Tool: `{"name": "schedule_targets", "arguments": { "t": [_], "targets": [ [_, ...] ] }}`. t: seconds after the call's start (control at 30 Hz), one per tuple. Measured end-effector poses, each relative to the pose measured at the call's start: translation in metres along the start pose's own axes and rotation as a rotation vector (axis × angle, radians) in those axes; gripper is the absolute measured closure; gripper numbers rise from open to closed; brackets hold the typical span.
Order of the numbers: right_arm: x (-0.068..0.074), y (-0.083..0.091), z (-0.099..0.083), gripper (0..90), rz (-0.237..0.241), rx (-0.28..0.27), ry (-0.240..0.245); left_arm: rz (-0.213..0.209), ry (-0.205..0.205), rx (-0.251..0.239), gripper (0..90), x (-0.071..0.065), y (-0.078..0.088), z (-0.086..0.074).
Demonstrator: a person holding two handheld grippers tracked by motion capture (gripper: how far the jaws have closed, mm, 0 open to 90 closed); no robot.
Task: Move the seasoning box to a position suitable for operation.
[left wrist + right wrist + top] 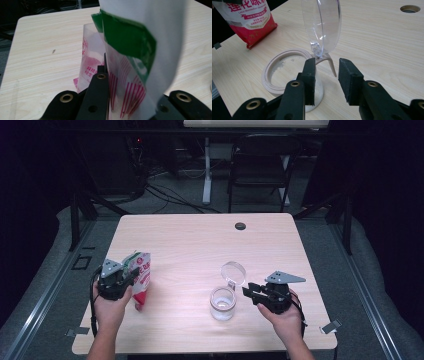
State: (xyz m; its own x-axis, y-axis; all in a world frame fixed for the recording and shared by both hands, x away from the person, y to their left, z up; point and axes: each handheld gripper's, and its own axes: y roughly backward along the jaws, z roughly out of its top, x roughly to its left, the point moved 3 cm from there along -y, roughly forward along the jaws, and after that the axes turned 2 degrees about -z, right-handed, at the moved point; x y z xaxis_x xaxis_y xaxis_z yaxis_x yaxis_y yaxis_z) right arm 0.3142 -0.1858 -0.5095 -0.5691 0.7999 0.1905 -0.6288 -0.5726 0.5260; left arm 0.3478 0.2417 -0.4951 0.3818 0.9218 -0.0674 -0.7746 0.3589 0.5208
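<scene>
My left gripper point(131, 275) is shut on a red, white and green pouch point(141, 279) and holds it upright just above the table's left front. Close up, the pouch point(130, 50) stands between the jaws, with a black finger point(99, 85) pressed on its printed side. A clear glass jar point(222, 303) with a beige rim point(270, 75) stands at the front centre, its clear hinged lid point(233, 271) flipped up. My right gripper point(248, 291) is just right of the jar, open. Its fingertips point(325, 72) flank the beige hinge arm point(332, 67) without pressing it.
The pale wooden table point(200, 240) has a round cable hole point(240, 226) near its far edge. Behind the table stands a black folding chair point(262, 165). Cables lie on the floor beyond. The red pouch point(249, 22) shows far left past the jar.
</scene>
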Motion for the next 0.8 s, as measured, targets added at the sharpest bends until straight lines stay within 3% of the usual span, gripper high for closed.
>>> {"name": "schedule_targets", "arguments": {
  "t": [0.2,0.4,0.6,0.8],
  "targets": [
    [-0.003,0.003,-0.002,66.6,-0.014,0.002,-0.007,0.024,0.015,-0.026,90.0,0.012,0.008,0.005],
    [-0.004,0.007,-0.004,66.6,-0.025,-0.007,-0.012,0.024,0.01,-0.033,90.0,0.013,0.01,0.011],
    [-0.006,0.012,-0.007,66.5,-0.038,-0.004,-0.013,0.026,-0.011,-0.045,90.0,0.011,0.015,0.019],
    [-0.007,0.017,-0.009,66.5,-0.051,-0.009,-0.02,-0.002,-0.043,-0.05,90.0,-0.002,0.016,0.029]
  ]
}}
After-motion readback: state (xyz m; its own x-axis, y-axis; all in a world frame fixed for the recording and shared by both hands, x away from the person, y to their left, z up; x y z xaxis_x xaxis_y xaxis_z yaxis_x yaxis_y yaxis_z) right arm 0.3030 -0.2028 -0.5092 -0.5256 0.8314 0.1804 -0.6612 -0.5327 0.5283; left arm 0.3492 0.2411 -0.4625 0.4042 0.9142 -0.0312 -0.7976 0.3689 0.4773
